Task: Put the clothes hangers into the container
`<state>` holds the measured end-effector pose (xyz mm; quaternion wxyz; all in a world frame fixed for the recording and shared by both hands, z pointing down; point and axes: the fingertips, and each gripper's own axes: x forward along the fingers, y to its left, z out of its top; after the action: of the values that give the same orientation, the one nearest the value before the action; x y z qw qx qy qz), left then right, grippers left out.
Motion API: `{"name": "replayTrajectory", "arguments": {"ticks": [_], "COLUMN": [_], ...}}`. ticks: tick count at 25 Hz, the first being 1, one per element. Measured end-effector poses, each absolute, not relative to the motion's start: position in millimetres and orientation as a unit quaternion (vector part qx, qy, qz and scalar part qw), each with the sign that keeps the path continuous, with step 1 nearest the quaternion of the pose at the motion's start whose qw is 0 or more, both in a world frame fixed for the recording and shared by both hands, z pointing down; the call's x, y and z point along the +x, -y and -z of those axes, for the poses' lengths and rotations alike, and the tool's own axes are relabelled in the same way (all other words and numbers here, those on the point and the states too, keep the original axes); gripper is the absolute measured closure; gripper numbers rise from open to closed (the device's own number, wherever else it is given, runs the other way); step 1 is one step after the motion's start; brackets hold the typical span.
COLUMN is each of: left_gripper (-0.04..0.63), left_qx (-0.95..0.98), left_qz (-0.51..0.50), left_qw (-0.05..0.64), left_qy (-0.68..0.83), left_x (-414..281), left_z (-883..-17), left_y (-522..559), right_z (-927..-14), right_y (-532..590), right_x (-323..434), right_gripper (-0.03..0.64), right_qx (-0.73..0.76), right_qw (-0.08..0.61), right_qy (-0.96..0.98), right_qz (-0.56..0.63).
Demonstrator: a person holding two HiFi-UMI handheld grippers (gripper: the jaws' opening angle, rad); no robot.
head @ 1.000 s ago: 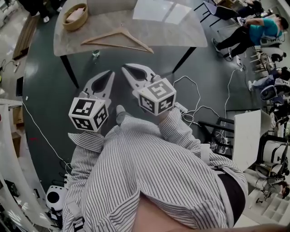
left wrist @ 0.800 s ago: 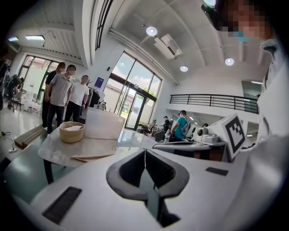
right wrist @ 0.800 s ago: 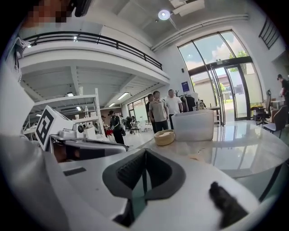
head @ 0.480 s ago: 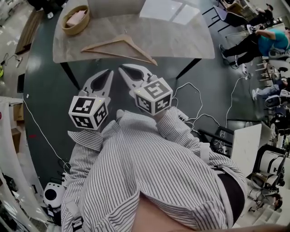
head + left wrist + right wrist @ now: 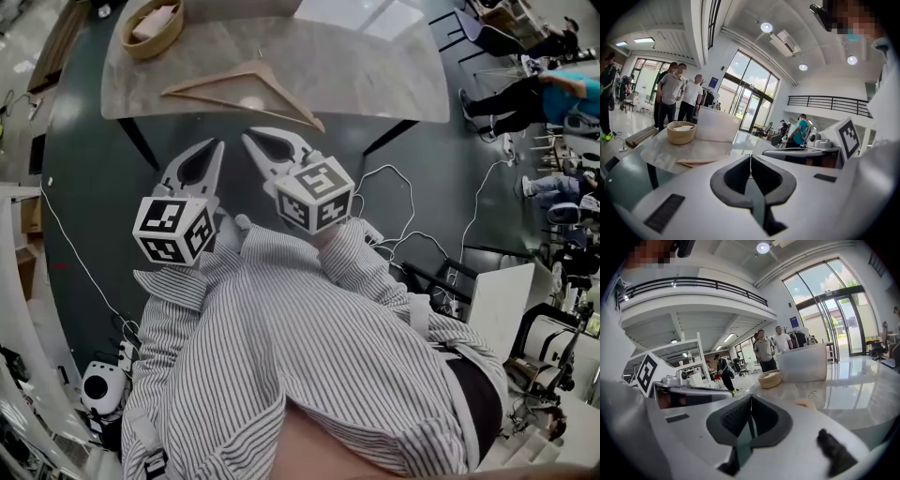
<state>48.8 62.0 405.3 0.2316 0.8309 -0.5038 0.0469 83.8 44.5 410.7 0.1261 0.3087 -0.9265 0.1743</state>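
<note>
1 wooden clothes hanger [image 5: 242, 89] lies flat on the grey table [image 5: 375, 66], near the edge closest to the person. The container [image 5: 717, 125] is a pale, translucent box and stands farther back on the same table. A round wooden bowl [image 5: 155, 23] sits just beside it on the left, and the hanger lies apart from both.

The 2 grippers are held side by side in front of the person's striped shirt [image 5: 309, 356]. In the head view their tips angle toward each other and stop just short of the table's near edge, over the dark floor.

The left gripper [image 5: 214, 148] has its jaws pressed together with nothing between them; its own view shows the pads meeting in a thin line. The right gripper [image 5: 251, 141] is likewise clenched on nothing. Neither touches the hanger.

White cables [image 5: 394, 202] trail across the floor to the right of the table legs.
</note>
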Motion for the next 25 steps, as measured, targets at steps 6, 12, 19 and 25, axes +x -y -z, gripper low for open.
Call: {"name": "replayTrajectory", "arguments": {"ticks": [6, 12, 19, 25], "left_gripper": [0.58, 0.58, 0.58, 0.58], "left_qx": [0.827, 0.827, 0.83, 0.823], "left_qz": [-0.046, -0.042, -0.04, -0.038], "left_qw": [0.24, 0.238, 0.242, 0.253], "left_qy": [0.505, 0.507, 0.501, 0.506], "left_x": [36.9, 15.2, -11.0, -50.3], "left_z": [-412.7, -413.5, -410.9, -413.5], "left_y": [-45.2, -13.0, 42.3, 92.3], "right_z": [-416.8, -420.2, -415.0, -412.2], "right_y": [-30.4, -3.1, 55.8, 106.1], "right_x": [81.9, 61.6, 26.6, -21.1], "right_gripper": [0.601, 0.601, 0.601, 0.601], "right_qx": [0.311, 0.311, 0.303, 0.281], "right_qw": [0.126, 0.128, 0.128, 0.136], "right_qy": [0.924, 0.924, 0.927, 0.934], "right_qz": [-0.186, -0.184, -0.181, -0.174]}}
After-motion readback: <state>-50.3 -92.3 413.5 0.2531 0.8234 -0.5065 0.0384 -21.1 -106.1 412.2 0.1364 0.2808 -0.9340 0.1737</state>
